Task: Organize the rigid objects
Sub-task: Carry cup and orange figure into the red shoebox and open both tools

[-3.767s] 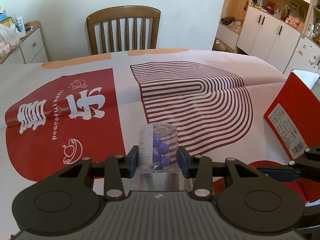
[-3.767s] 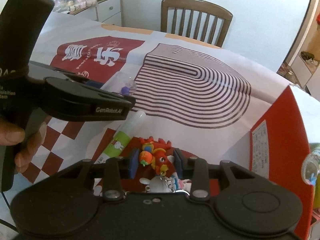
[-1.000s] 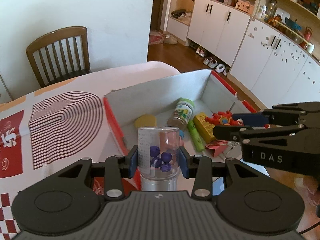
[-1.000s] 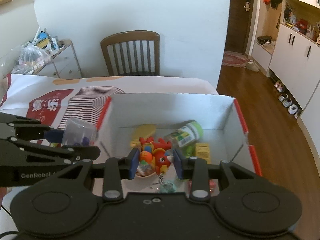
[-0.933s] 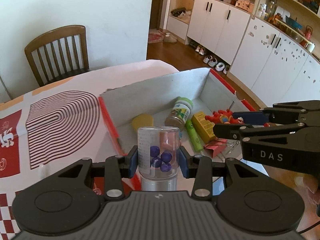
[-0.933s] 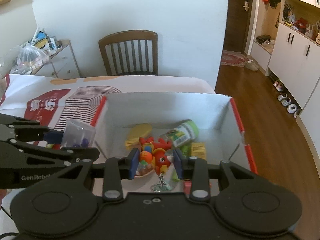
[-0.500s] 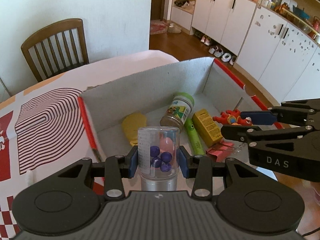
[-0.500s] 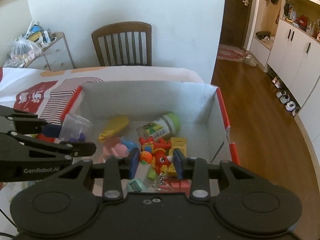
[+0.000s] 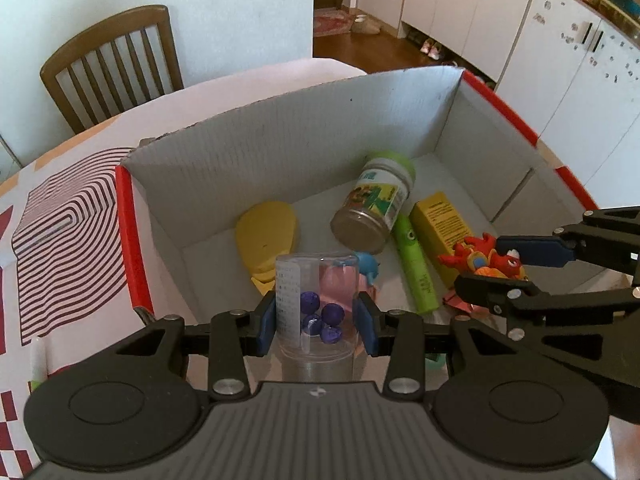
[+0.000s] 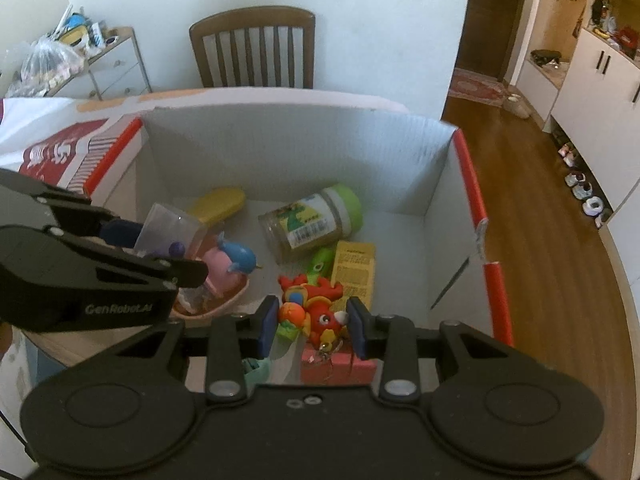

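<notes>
My left gripper [image 9: 316, 322] is shut on a clear plastic jar with purple beads [image 9: 316, 304], held over the near left part of the open cardboard box [image 9: 304, 128]. The jar also shows in the right wrist view [image 10: 168, 236]. My right gripper [image 10: 312, 326] is shut on a red dragon keychain toy [image 10: 314, 310], held over the near middle of the box [image 10: 280, 148]. The toy also shows in the left wrist view [image 9: 486, 260].
In the box lie a green-lidded jar [image 10: 312, 226], a yellow carton [image 10: 354, 270], a green tube [image 9: 416, 268], a yellow flat piece [image 9: 266, 236], a pink and blue toy [image 10: 230, 266] and a pink box [image 10: 338, 368]. A wooden chair [image 10: 254, 46] stands behind the table.
Both grippers have moved forward and down over the box with their objects still held. The box now fills both views.
</notes>
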The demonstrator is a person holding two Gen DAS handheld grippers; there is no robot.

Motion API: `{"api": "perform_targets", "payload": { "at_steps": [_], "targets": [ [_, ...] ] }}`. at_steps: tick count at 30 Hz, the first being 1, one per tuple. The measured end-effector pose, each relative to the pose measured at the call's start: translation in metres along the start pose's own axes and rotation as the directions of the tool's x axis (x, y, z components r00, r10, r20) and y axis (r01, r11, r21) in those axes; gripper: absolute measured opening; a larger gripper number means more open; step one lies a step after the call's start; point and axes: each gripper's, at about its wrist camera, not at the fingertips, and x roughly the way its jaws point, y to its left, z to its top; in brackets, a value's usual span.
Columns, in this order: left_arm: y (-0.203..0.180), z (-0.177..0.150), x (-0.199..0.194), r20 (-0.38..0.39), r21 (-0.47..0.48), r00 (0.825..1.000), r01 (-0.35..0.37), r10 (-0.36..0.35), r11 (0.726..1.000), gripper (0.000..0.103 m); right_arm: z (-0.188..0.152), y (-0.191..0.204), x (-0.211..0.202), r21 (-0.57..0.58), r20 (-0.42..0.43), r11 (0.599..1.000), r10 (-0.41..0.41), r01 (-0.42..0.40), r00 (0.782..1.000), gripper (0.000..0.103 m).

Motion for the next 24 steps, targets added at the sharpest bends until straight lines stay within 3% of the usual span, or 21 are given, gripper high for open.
{"api": "perform_targets", "payload": {
  "at_steps": [15,24],
  "targets": [
    [-0.003,0.002,0.008,-0.017,0.012,1.000,-0.011,0.011,1.000,0.041,-0.007,-0.006,0.019,0.027,-0.083,1.000,0.007,-0.005,0.997,0.036],
    [-0.006,0.000,0.003,0.000,0.007,1.000,-0.005,0.005,1.000,0.042,-0.008,-0.007,0.012,0.040,-0.070,0.999,0.021,-0.018,0.997,0.048]
  ]
}}
